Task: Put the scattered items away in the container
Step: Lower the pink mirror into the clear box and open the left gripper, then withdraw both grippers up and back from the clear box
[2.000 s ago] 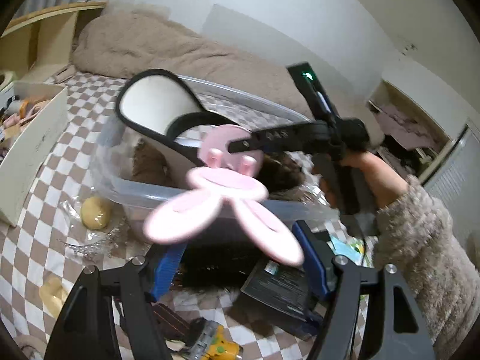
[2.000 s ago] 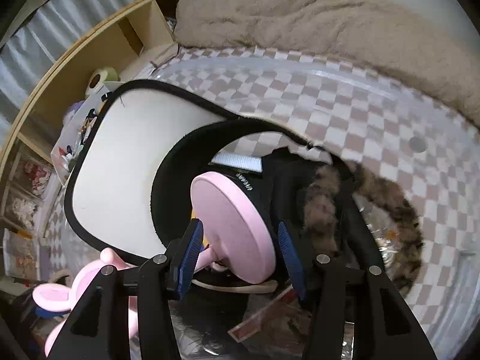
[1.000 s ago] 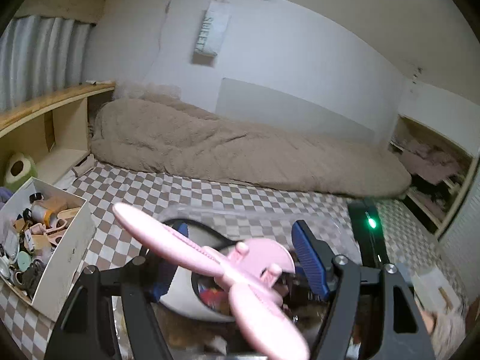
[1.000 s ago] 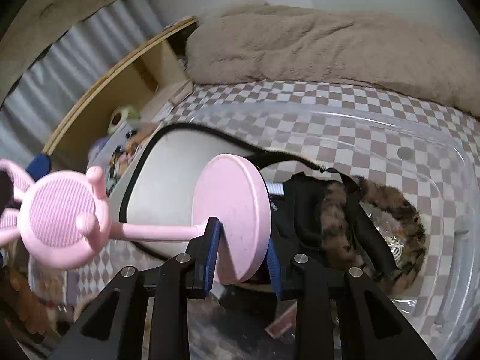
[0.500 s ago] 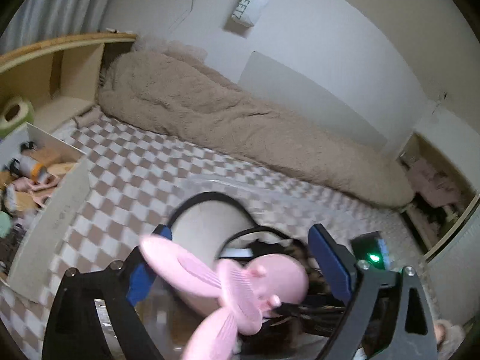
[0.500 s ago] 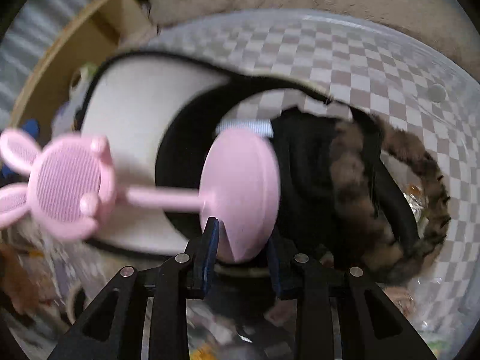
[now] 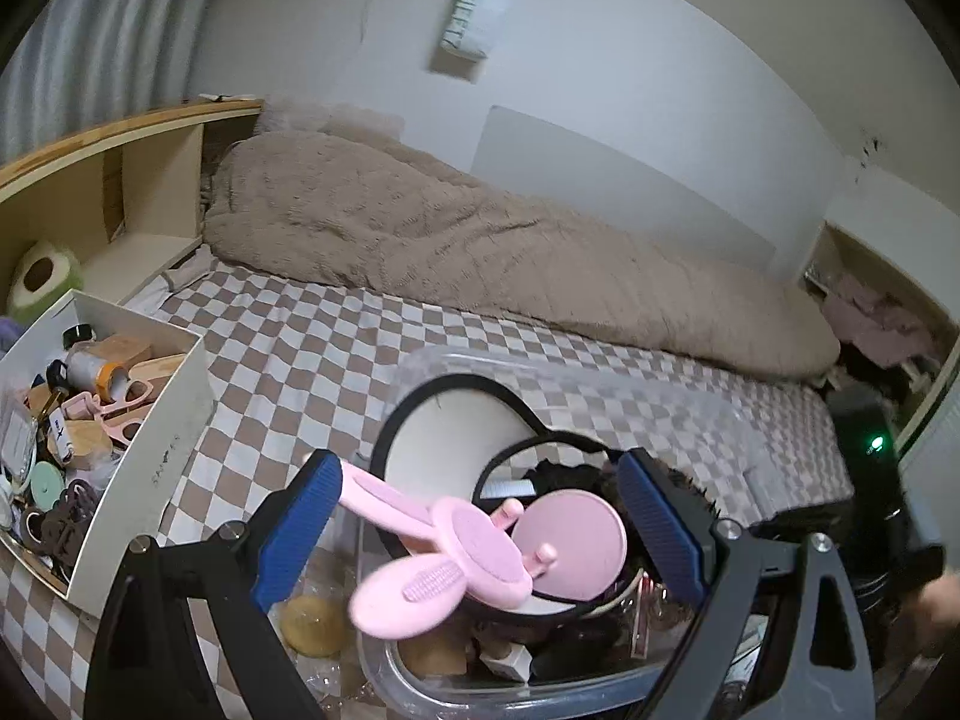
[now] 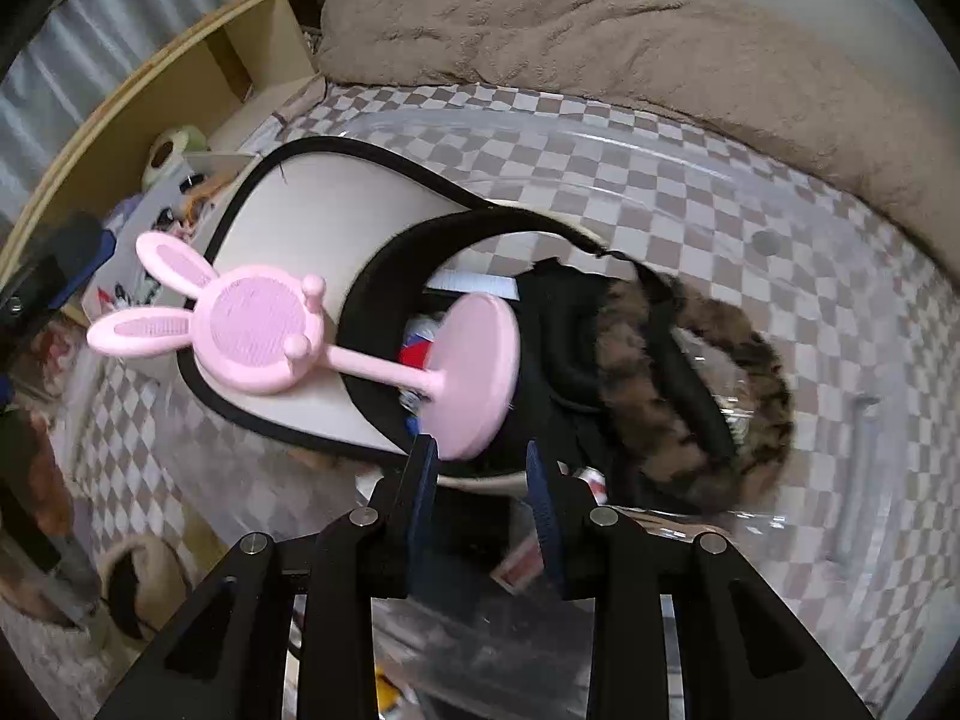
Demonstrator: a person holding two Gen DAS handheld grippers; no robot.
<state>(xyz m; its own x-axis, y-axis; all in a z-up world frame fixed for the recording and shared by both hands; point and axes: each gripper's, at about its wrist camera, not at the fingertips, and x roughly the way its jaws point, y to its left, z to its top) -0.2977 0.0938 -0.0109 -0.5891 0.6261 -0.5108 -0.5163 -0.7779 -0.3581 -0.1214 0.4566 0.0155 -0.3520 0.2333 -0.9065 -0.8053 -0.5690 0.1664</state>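
A pink bunny-shaped stand with a round pink base lies across the clear plastic container, over a white black-edged visor and a brown furry item. My right gripper is open just under the round base, which sits above its blue fingertips. In the left wrist view my left gripper is open wide, its jaws either side of the stand over the container.
A white box full of small items stands left on the checkered bed cover. A beige duvet lies behind. A yellow round object lies by the container. A wooden shelf runs at the left.
My right gripper has opened and let go of the pink base. The stand now rests in the container. The left gripper has tilted down toward the container.
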